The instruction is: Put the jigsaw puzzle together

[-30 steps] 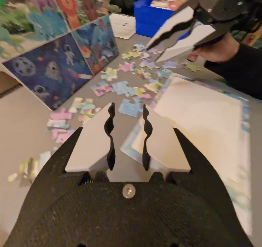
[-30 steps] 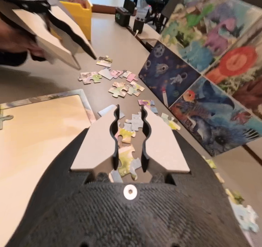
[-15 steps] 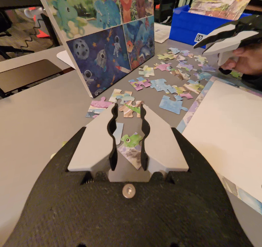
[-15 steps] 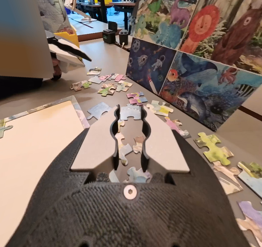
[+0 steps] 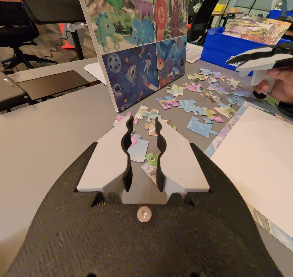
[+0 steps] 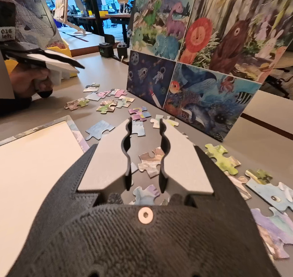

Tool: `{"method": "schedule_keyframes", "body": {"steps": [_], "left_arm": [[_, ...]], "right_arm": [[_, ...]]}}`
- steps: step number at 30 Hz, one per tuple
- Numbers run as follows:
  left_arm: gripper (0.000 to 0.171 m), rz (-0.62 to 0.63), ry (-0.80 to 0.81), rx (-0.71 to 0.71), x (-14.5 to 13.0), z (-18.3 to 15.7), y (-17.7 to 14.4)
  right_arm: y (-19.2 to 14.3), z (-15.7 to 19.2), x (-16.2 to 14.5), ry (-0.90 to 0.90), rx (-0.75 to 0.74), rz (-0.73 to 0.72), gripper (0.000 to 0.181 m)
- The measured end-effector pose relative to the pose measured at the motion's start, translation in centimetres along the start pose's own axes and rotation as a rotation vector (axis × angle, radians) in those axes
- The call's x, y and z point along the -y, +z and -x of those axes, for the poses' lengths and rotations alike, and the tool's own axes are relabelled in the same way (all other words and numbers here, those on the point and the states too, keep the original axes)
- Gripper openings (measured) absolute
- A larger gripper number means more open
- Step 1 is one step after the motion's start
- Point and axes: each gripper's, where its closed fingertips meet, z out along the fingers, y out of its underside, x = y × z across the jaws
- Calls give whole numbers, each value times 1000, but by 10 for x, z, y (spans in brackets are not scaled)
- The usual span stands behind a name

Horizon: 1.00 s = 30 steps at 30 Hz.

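Both claws, the left claw (image 5: 143, 121) and right claw (image 6: 145, 121), have swung down over the loose cardboard puzzle pieces (image 5: 199, 127) mid-frame. Jaws apart, empty. The white puzzle tray (image 5: 253, 158) at right sits bare; picking comes next.

A blue bin (image 5: 225, 50) stands at the far end of the grey surface (image 5: 47, 126), and a black office chair (image 5: 14, 31) sits on the floor beyond its edge. In the right wrist view, a yellow bin (image 6: 63, 51) stands on the surface, with two small black devices (image 6: 106, 49) farther back near its edge. Other desks (image 6: 88, 37) fill the room behind.
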Motion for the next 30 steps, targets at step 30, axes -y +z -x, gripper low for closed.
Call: {"method": "schedule_keyframes", "body": {"steps": [30], "left_arm": [[76,318,-10,188,-66,-21,-32]], "right_arm": [[-2,-12,-4,109,-6,-42,26]]}}
